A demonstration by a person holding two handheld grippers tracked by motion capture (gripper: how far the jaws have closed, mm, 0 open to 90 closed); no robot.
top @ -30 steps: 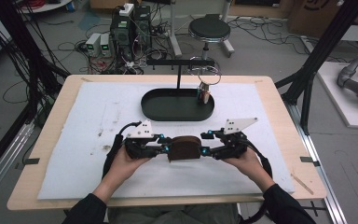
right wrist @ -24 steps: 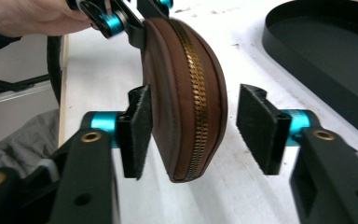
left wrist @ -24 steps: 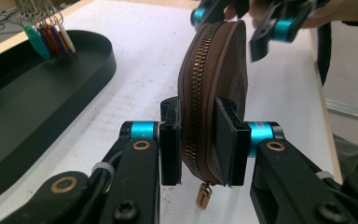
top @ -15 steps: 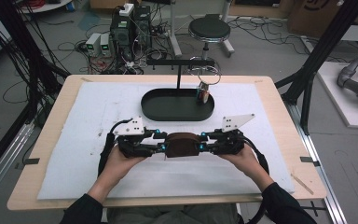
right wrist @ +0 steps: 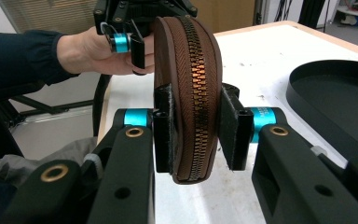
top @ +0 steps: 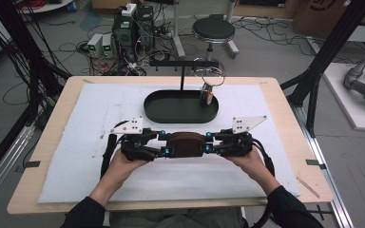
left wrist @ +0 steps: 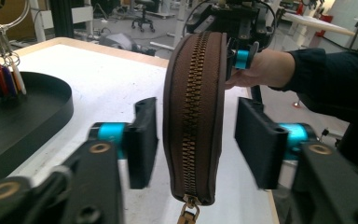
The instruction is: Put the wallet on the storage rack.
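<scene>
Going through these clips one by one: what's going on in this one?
A person holds a brown zipped pouch off the table between two hand-held grippers. The right gripper is clamped on one end, pads pressing both sides. The left gripper has just been opening: its jaws stand either side of the other end with gaps. Behind, on the white mat, is a black tray with a bunch of keys hanging over it.

The right gripper [right wrist: 195, 133] squeezes a round brown pouch [right wrist: 189, 93] from both sides. Its zipper [right wrist: 196, 88] faces the camera. Behind it, the left gripper [right wrist: 137, 39] is at the pouch's far end. A black tray [right wrist: 335, 100] sits on the white table [right wrist: 261, 60].
</scene>
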